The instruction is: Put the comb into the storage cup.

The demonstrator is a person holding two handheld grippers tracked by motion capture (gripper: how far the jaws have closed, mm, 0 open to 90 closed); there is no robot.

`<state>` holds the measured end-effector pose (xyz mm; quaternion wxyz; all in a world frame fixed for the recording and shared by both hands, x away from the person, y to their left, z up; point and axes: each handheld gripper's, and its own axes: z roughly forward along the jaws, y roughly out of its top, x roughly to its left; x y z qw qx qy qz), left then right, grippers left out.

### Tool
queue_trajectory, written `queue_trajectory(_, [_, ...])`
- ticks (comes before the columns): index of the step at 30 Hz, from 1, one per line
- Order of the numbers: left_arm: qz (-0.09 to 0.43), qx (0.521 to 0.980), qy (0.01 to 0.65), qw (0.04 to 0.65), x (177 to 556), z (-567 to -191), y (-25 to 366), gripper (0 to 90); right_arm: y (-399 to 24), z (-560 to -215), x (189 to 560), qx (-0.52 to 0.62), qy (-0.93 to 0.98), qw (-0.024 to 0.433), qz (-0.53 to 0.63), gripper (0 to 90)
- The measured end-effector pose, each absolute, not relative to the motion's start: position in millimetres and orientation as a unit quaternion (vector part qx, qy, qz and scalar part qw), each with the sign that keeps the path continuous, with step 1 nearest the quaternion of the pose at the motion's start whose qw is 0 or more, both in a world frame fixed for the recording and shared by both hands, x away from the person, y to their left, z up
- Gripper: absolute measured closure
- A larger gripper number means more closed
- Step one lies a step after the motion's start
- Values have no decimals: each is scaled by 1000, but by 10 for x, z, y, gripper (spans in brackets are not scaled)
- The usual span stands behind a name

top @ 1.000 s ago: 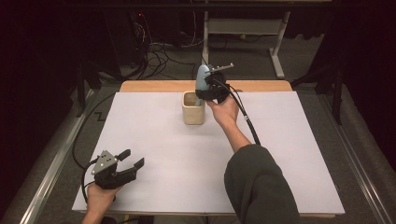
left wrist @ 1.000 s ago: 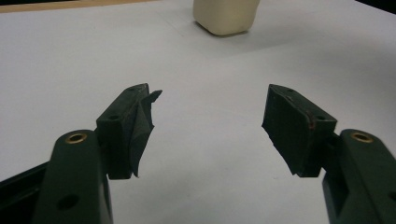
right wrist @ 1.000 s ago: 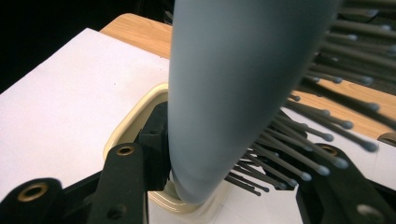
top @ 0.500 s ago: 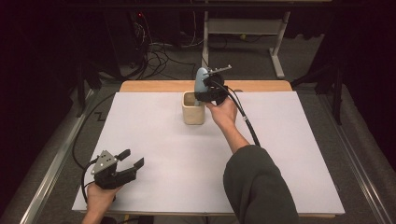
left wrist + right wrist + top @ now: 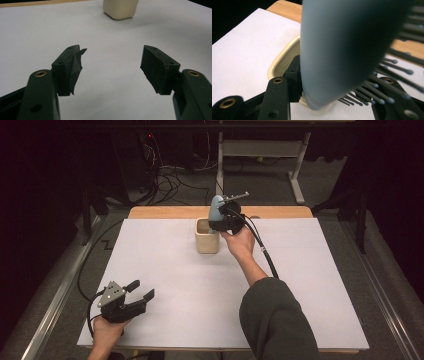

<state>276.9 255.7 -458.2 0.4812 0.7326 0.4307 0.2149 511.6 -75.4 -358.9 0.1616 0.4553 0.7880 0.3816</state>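
A grey-blue hairbrush (image 5: pixel 347 50) is held between the right gripper (image 5: pixel 226 218) fingers (which have just been opening slightly), directly above the cream container (image 5: pixel 207 236); release into it seems near. The left gripper (image 5: pixel 131 297) fingers are spread wide, empty, over the table (image 5: pixel 310 285).

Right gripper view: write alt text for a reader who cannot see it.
A grey-blue plastic hairbrush with dark, ball-tipped bristles sits between the black jaws of the right tool, close to the lens and blurred. Behind and below it stands a cream, rounded-square plastic cup on a white table cover.
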Motion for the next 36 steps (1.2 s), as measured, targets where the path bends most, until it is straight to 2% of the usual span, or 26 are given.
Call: queue_trajectory(36, [216,725,440,483,2774,-4581,2580,335,-812,-3627,5011,465,779,163,389,462])
